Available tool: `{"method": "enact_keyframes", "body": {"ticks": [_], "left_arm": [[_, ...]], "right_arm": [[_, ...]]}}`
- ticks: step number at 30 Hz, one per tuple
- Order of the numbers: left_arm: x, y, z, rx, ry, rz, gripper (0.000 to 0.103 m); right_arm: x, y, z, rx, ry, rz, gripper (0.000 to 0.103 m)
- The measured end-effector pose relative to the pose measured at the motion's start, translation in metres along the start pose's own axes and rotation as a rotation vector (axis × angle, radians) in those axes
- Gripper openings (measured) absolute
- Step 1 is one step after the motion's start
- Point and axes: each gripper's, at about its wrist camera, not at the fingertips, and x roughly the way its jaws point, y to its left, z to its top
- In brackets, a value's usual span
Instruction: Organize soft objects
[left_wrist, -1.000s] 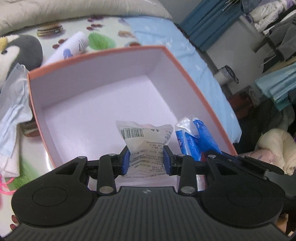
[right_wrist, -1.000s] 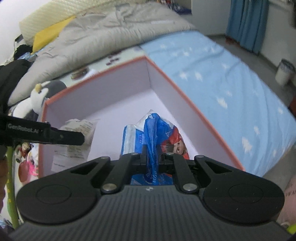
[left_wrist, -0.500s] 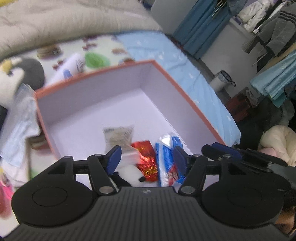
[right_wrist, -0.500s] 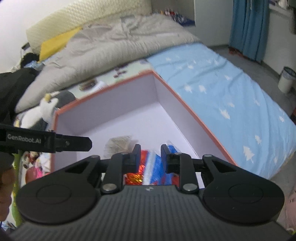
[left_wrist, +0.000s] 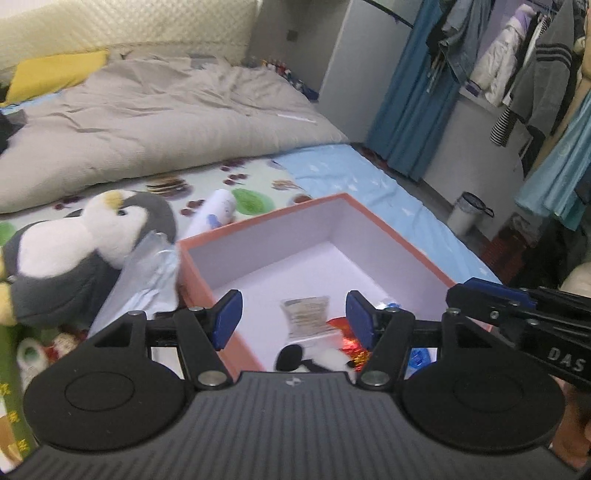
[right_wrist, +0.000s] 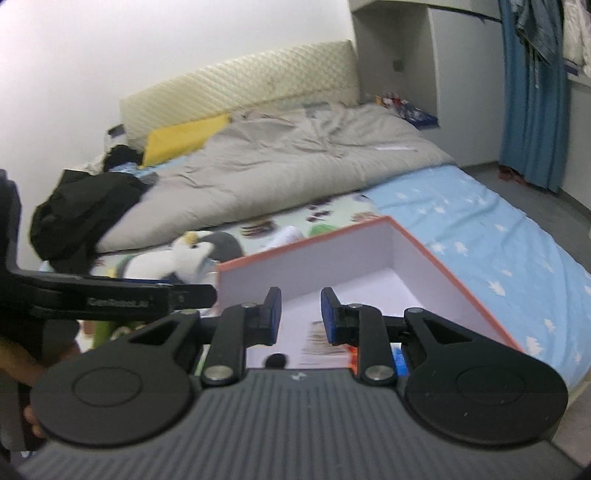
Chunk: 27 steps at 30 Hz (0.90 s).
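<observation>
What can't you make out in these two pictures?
- Items at the box's near end: left view, hidden behind the left gripper.
- Packet print: right view, blurred.
- Penguin's body: right view, hidden by the left gripper's arm.
- Box's near wall: both views, hidden by the gripper bodies.

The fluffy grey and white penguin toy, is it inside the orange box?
No, the fluffy grey and white penguin toy lies on the bed outside the orange box, beside the box's left wall.
</observation>
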Motion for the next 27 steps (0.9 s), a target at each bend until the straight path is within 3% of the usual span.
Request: {"method": "enact_keyframes", "body": {"ticks": [10,27], "left_arm": [[-0.049,0.043,-0.049,-0.055,-0.08,0.066,0.068],[-0.066,0.111,-0.125,-0.218,-0.049,0.18,0.068]], "right_arm": [[-0.014,0.052,-0.029,-0.049,-0.018,0.094,0.027],[0.01,0.096,-0.086,-0.049,0.089,0.166,0.027]]}}
